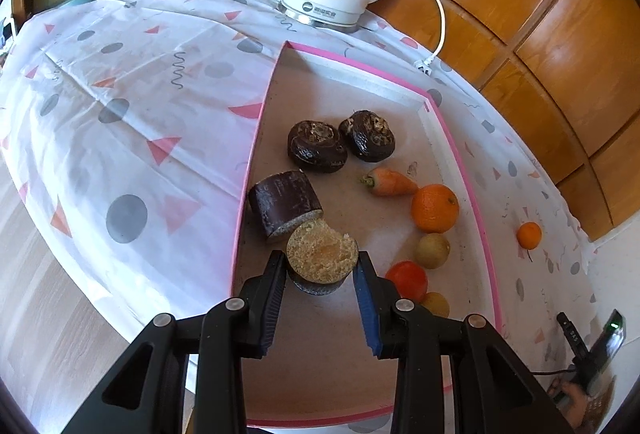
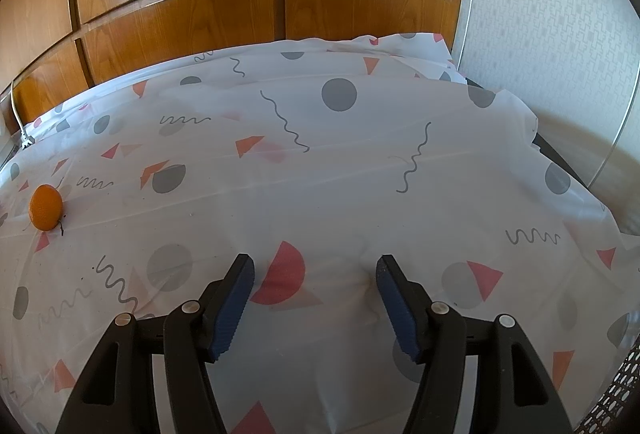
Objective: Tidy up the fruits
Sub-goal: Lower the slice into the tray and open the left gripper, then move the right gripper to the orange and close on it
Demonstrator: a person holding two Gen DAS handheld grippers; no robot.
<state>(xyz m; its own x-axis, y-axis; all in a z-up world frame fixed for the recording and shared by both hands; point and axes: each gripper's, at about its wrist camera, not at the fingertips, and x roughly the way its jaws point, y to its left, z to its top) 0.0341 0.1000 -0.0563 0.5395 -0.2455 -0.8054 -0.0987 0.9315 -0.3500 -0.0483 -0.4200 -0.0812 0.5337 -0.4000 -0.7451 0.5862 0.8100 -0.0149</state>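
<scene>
Left hand-held gripper [image 1: 321,266], angled down over the tray [image 1: 460,150], clamps a cane piece [image 1: 320,258]. Right hand-held gripper [image 2: 316,270] released, empty; orange [image 2: 47,207] well left.

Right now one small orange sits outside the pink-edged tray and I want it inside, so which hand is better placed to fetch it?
The right. Its gripper hangs open and empty over the tablecloth, with the small orange off to its left. The left gripper is shut on a sugarcane piece over the tray.
</scene>
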